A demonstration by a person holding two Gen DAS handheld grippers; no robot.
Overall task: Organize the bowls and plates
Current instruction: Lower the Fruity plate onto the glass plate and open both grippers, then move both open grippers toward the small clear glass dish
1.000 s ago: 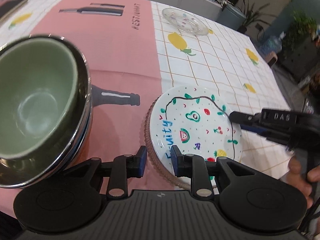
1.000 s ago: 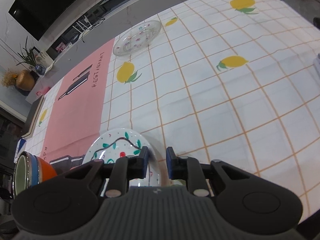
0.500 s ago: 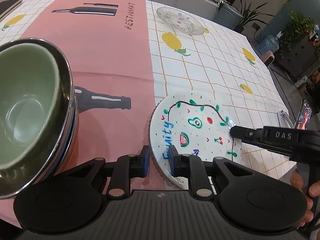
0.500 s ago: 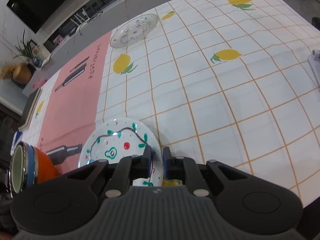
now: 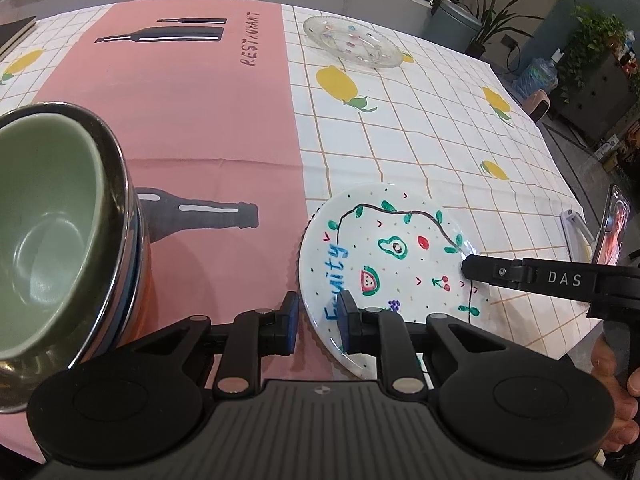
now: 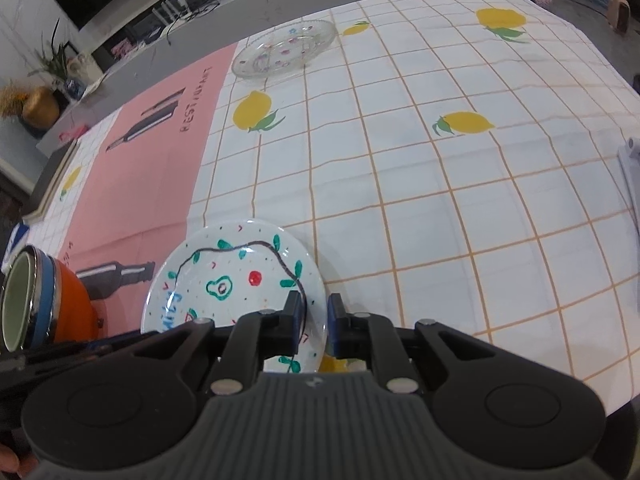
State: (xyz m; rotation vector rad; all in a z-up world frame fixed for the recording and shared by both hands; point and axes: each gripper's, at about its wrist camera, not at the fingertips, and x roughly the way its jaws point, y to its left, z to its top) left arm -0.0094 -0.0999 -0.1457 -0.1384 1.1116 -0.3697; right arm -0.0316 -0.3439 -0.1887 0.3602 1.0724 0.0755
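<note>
Your right gripper pinches the fruit plate's 5 o'clock rim; your left gripper clamps its 7 o'clock edge. Bare tablecloth lies toward 12, up to the glass plate.

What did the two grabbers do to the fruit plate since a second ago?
The right gripper closed its fingers onto the rim of the fruit plate, where they had been wider apart. The left gripper narrowed around the plate's near edge. A beaded rim that showed under the plate earlier is mostly hidden now. The bowl stack and the glass plate stayed where they were.
</note>
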